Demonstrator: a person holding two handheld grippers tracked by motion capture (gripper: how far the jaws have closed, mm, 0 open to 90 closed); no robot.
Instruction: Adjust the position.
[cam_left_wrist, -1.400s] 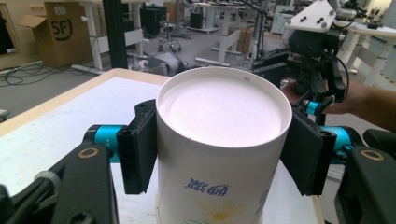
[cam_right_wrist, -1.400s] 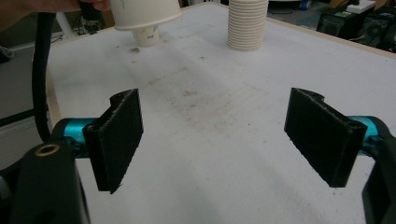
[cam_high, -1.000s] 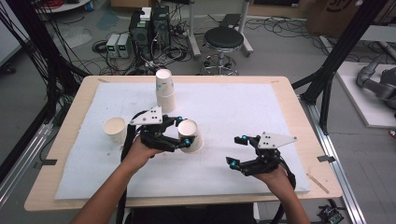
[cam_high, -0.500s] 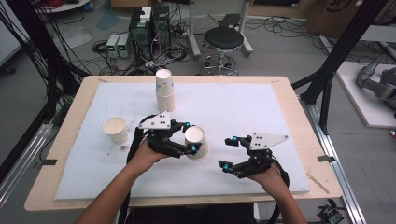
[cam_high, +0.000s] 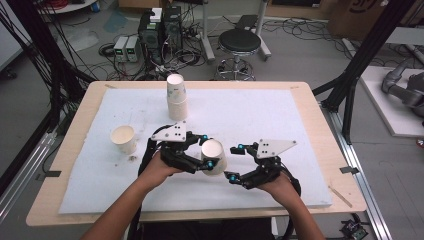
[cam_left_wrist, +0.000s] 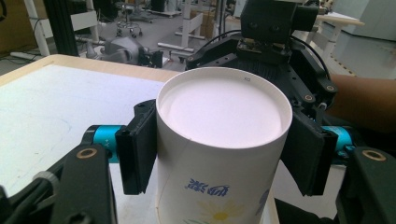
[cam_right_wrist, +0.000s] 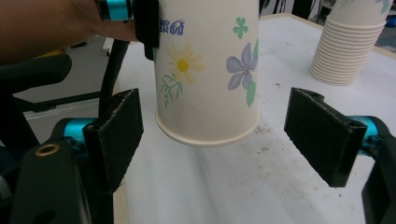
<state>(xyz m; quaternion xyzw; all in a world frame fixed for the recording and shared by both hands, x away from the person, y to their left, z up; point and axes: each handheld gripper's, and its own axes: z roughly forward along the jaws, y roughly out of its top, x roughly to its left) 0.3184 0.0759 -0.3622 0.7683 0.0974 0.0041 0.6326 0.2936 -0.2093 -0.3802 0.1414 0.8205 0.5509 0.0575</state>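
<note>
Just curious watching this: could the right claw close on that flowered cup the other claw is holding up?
Probably yes. The right claw is open, its pads either side of the flowered cup's lower rim with nothing between; the left claw grips higher up.

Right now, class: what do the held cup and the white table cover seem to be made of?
Held cup: probably thin paper, matt, judging by its printed flowers and rolled rim. The left hand-held gripper clamps it.
White table cover: looks like foam or soft matt sheet, dull and lightly scuffed; the exact material is unclear.

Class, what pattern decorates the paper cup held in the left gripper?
Painted flowers on white: the paper cup, clearest in the right gripper view.
</note>
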